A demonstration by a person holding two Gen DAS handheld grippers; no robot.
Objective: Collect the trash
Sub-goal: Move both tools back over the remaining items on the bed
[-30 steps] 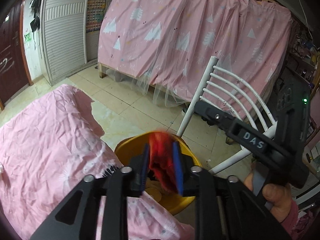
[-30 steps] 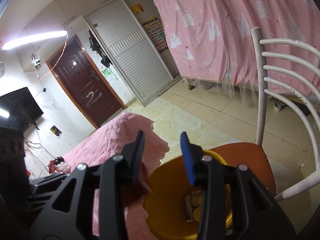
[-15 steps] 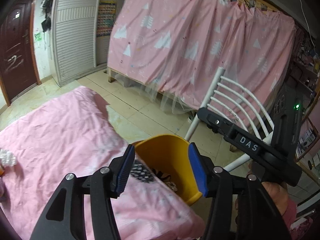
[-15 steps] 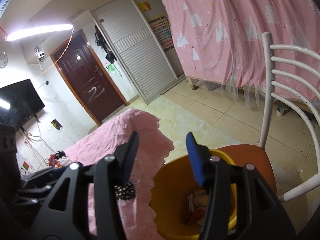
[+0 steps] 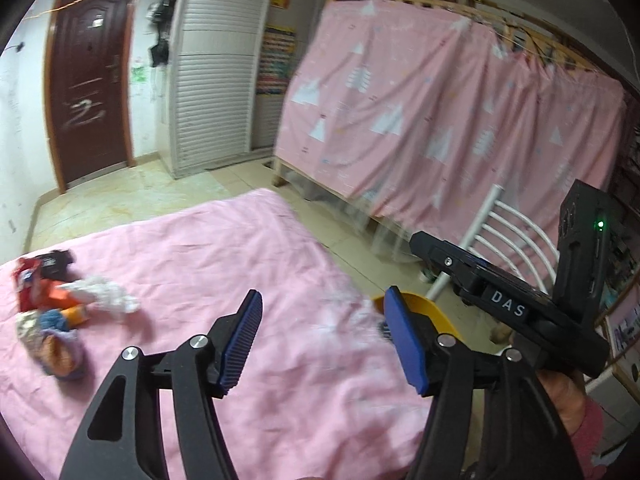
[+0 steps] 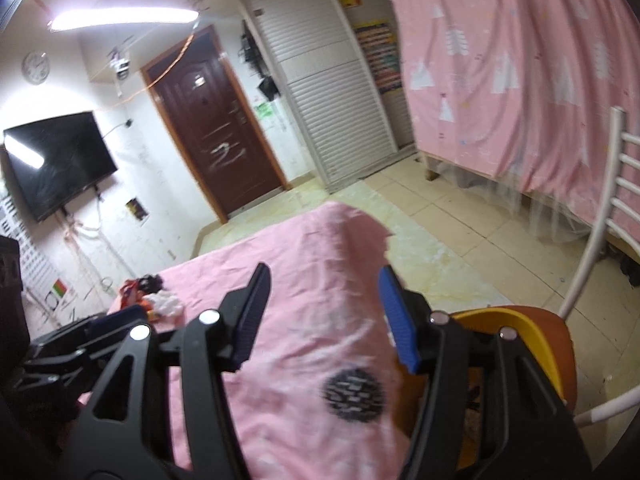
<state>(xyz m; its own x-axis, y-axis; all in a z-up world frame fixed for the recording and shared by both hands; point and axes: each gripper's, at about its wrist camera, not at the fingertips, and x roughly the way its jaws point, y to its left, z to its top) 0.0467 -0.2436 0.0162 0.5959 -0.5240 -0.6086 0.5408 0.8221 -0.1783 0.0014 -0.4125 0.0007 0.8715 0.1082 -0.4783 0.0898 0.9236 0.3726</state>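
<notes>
Left wrist view: the left gripper (image 5: 324, 340), previously clamped on a red wrapper, has just been opening and is now empty; remaining trash (image 5: 60, 312) is seen at left on the pink sheet (image 5: 240, 248).

Right wrist view: the right gripper (image 6: 324, 316), likewise opened and empty, has been swung off the yellow bin (image 6: 516, 320), now lower right.

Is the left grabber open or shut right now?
Open. The left gripper has its two blue fingers standing wide apart after just opening, with only the pink bedsheet visible between them and nothing held.

A dark brown door (image 6: 218, 128) stands in the far wall — left of it hangs a black television (image 6: 56, 164), right of it a white slatted wardrobe (image 6: 332, 92).
</notes>
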